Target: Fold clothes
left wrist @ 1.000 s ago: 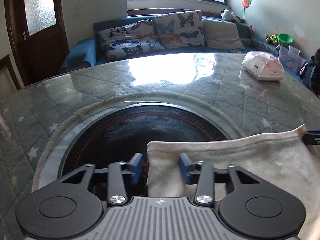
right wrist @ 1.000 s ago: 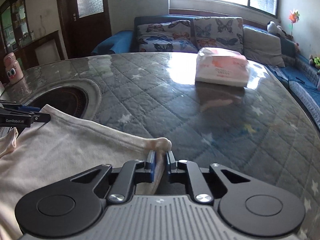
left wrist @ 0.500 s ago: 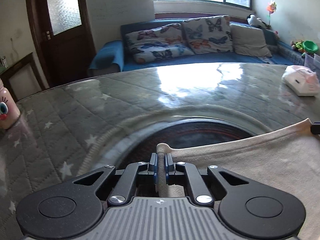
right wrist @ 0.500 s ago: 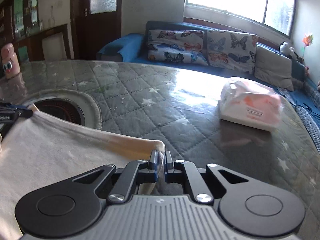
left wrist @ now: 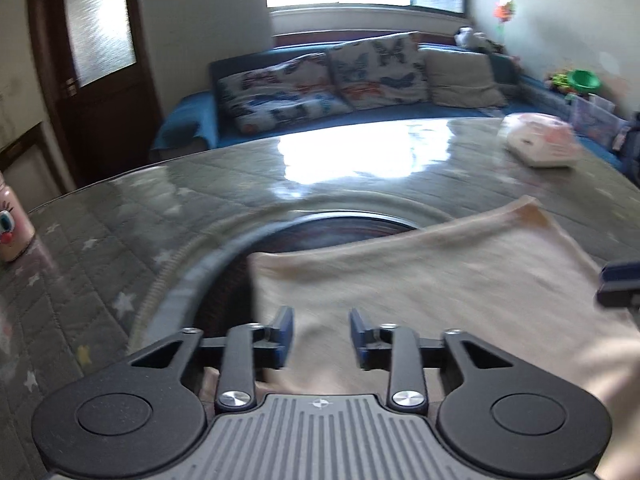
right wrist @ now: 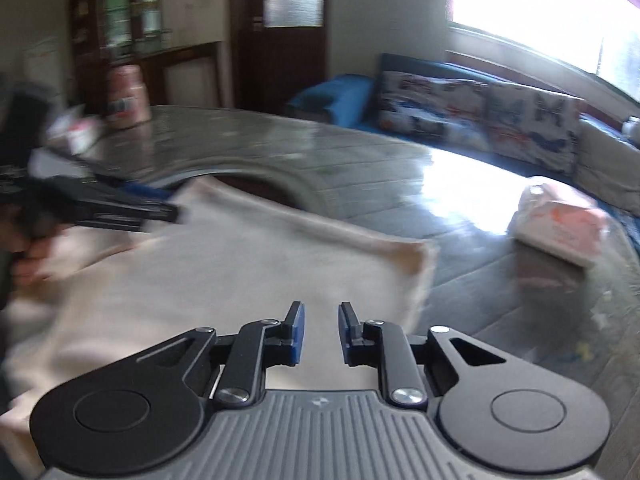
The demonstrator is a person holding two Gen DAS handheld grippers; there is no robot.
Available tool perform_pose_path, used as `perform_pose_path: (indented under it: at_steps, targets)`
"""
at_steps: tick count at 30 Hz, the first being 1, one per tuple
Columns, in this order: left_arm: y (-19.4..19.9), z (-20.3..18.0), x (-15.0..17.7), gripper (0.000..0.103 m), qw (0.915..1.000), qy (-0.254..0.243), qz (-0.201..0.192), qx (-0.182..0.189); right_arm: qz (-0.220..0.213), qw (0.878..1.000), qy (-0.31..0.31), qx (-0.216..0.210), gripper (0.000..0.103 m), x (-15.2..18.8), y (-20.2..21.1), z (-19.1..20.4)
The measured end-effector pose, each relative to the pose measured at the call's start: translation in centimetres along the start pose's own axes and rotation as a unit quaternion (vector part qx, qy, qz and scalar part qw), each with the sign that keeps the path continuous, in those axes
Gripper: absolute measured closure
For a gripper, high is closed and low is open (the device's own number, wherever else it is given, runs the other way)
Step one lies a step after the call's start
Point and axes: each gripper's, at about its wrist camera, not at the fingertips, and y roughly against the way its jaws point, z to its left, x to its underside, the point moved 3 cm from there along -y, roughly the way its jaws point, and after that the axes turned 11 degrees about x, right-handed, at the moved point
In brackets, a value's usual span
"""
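Observation:
A cream garment (left wrist: 420,276) lies flat on the quilted table, its far edge over the dark round inset (left wrist: 336,232). My left gripper (left wrist: 321,334) is open above the garment's near left part, holding nothing. The garment also shows in the right wrist view (right wrist: 248,276), spread out with its far right corner free. My right gripper (right wrist: 321,330) is open above the near right part, empty. The left gripper appears blurred at the left of the right wrist view (right wrist: 120,210). The right gripper's tip shows at the right edge of the left wrist view (left wrist: 618,284).
A pink-and-white tissue pack (left wrist: 540,140) lies at the far right of the table (left wrist: 120,248), and also shows in the right wrist view (right wrist: 560,224). A pink bottle (left wrist: 10,224) stands at the left edge. A blue sofa with butterfly cushions (left wrist: 332,76) is behind.
Both grippers have opened and let go of the garment's corners. The garment now lies flat on the table, and both grippers have pulled back over it.

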Motion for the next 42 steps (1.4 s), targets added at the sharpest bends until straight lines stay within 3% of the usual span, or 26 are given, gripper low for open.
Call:
perform_pose_path:
  at_steps: [5,7,13,15,16,17,18,21,27,34,38,42]
  targets:
    - [1.5,-2.8,2.1,0.059,0.9991,-0.013,0.008,0.039,-0.005,0.996,0.038,-0.078,0.067,2.5,5.0,3.7]
    - [2.0,-3.2,2.8,0.058,0.9991,-0.01,0.01,0.041,-0.005,0.994,0.056,-0.096,0.067,3.3,6.3,5.0]
    - [2.6,-3.0,4.5,0.056,0.9992,0.007,0.017,0.035,0.0,0.989,0.106,-0.107,0.065,5.0,6.3,7.7]
    - [2.6,-2.9,4.8,0.054,0.9993,0.01,0.017,0.031,-0.001,0.987,0.123,-0.1,0.073,5.4,5.8,8.4]
    - [2.8,-2.9,4.9,0.054,0.9994,0.011,0.017,0.029,-0.001,0.987,0.132,-0.097,0.079,5.6,5.6,8.8]
    - [2.9,-2.9,4.9,0.053,0.9994,0.011,0.016,0.027,-0.003,0.986,0.138,-0.096,0.093,5.7,5.6,9.1]
    - [2.9,-2.8,4.9,0.053,0.9995,0.011,0.016,0.025,-0.005,0.985,0.142,-0.098,0.095,5.9,5.9,9.2]
    - [3.0,-2.5,5.1,0.051,0.9996,0.012,0.015,0.023,-0.01,0.982,0.161,-0.103,0.099,6.5,7.0,9.7]
    - [3.1,-2.6,5.4,0.048,0.9997,0.015,0.008,0.018,0.0,0.976,0.192,-0.1,0.096,8.7,7.8,10.8]
    - [5.1,-5.1,5.8,0.047,0.9988,-0.015,-0.006,0.047,-0.008,0.984,0.126,-0.127,0.092,7.7,9.4,9.5]
    - [6.2,-7.0,6.6,0.046,0.9966,-0.037,-0.02,0.07,-0.012,0.994,0.073,-0.084,0.079,7.5,9.2,7.2]
    - [6.8,-8.6,8.1,0.046,0.9941,-0.056,-0.015,0.092,-0.003,0.999,0.007,-0.047,0.079,8.0,8.4,4.7]
